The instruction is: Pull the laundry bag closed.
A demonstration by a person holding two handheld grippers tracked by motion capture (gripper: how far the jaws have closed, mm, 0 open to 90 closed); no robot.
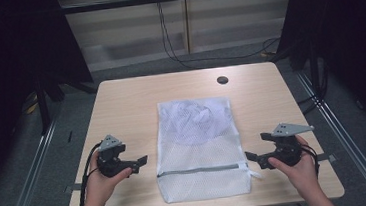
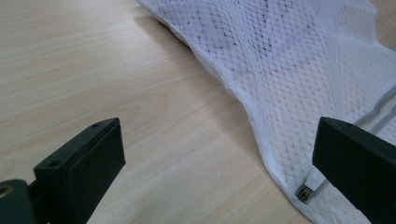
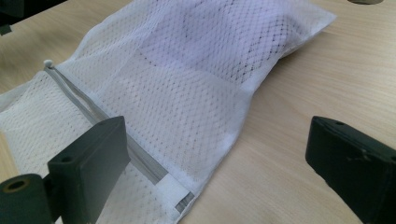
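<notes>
bag: white mesh zippered laundry bag [image 1: 201, 146] lies flat, centre frame, on our light wooden table [image 1: 126, 103]
left gripper [image 1: 141, 162]: jaws apart, lower left, facing the bag
right gripper [image 1: 252, 156]: jaws apart, lower right, flanking, we judge, for grasping

Even, soft overhead light on table [image 1: 126, 103]; dark surroundings; faint shadows; gripper views' near fingers slightly blurred.

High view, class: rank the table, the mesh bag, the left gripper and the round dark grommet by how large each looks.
1. Table.
2. Mesh bag.
3. Left gripper.
4. Grommet, though it sits farthest from the camera, which shrinks it somewhat.
</notes>
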